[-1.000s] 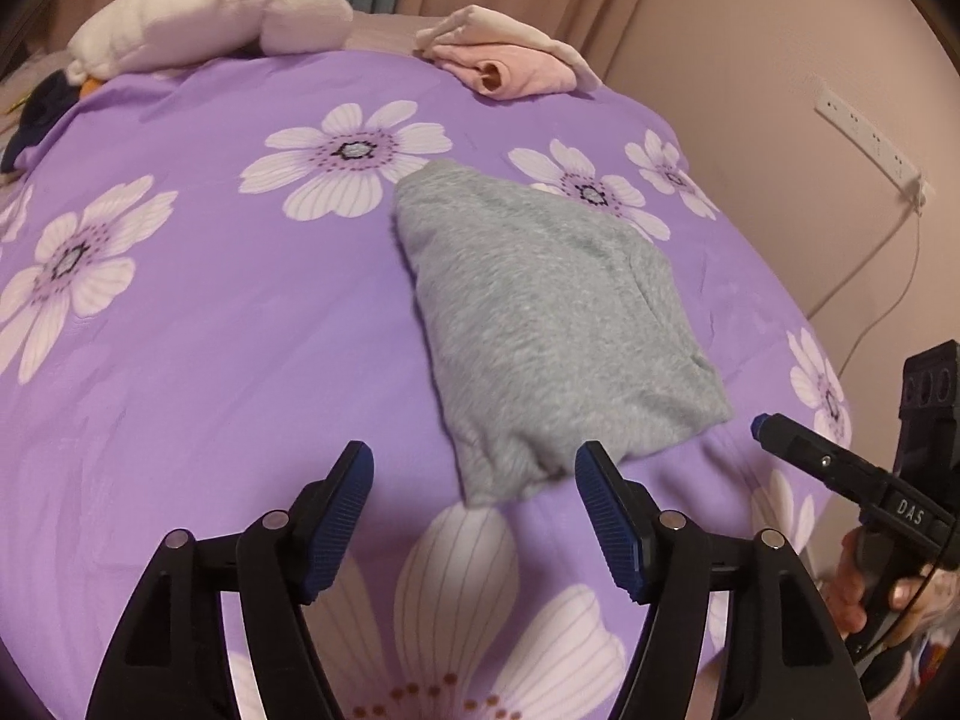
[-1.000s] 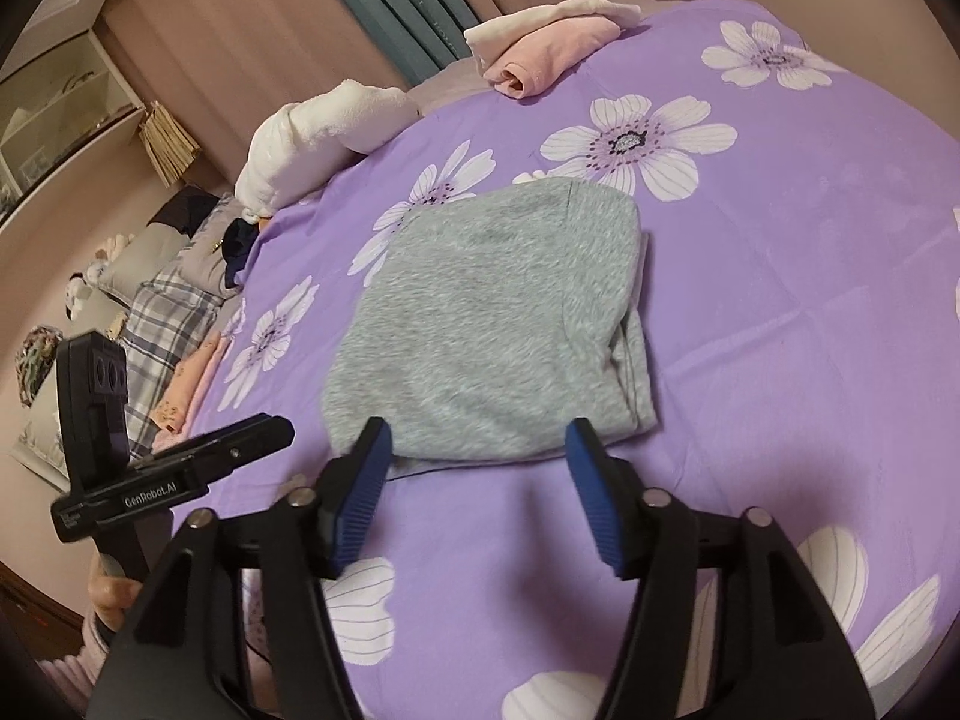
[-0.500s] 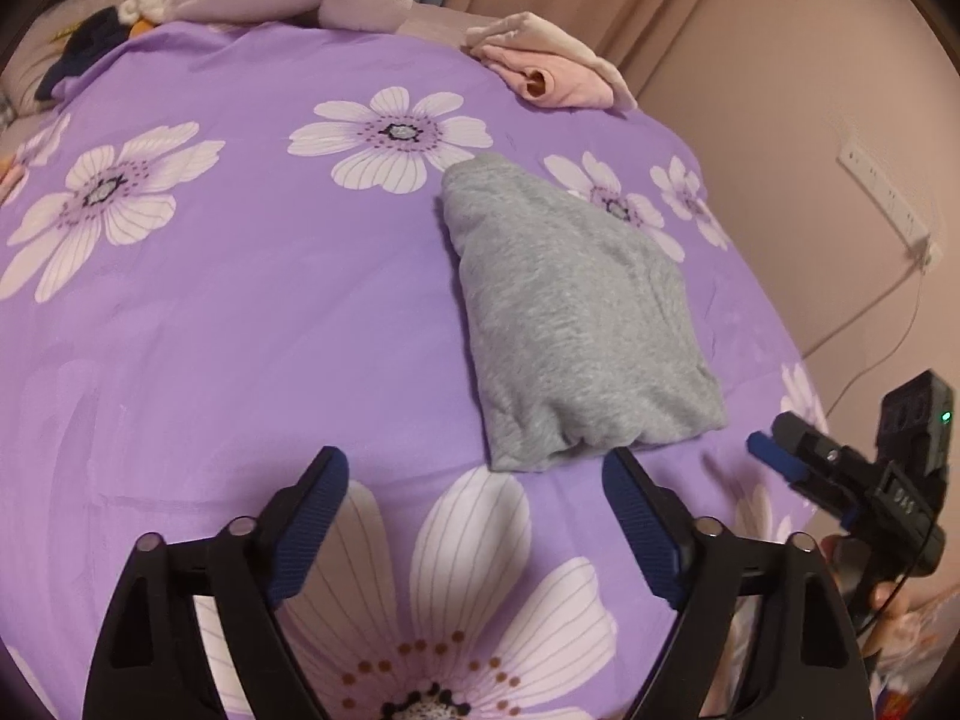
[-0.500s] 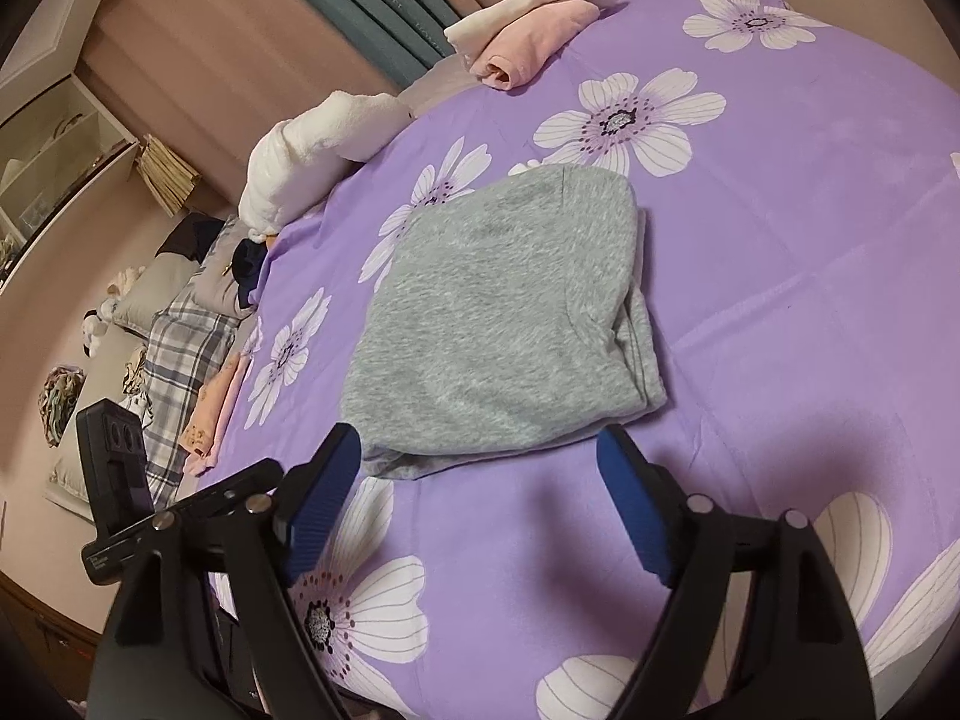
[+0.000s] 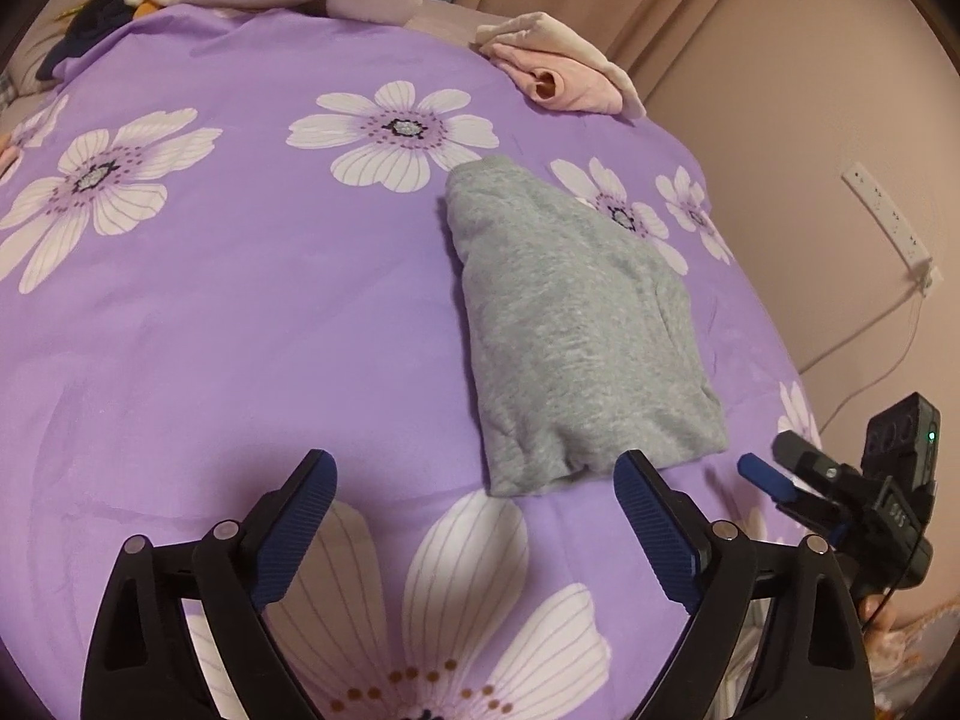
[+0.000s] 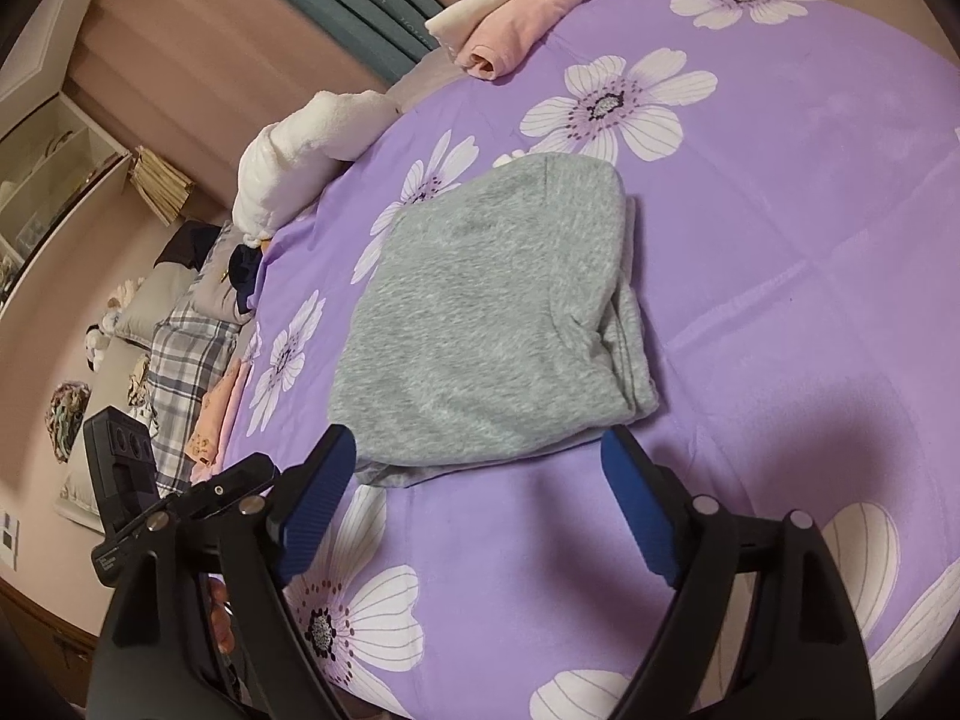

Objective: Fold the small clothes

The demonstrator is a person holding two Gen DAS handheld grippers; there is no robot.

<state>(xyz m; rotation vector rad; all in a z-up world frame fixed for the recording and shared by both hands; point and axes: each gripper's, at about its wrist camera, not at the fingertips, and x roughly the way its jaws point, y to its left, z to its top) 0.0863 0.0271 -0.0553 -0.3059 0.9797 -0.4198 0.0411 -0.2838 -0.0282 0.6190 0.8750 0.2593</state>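
The grey garment [image 5: 576, 330] lies folded into a compact packet on the purple bedspread [image 5: 240, 312], toward its right edge, long axis running away from both grippers. Its near end sits just ahead of the right gripper [image 6: 474, 480], between that gripper's spread fingers and not touching them; the left gripper [image 5: 474, 498] is off to the packet's left, its right pad just beside the near corner. Both have just been opening, with nothing between the pads. The fold looks finished. A pink garment [image 5: 558, 78] lies at the far edge.
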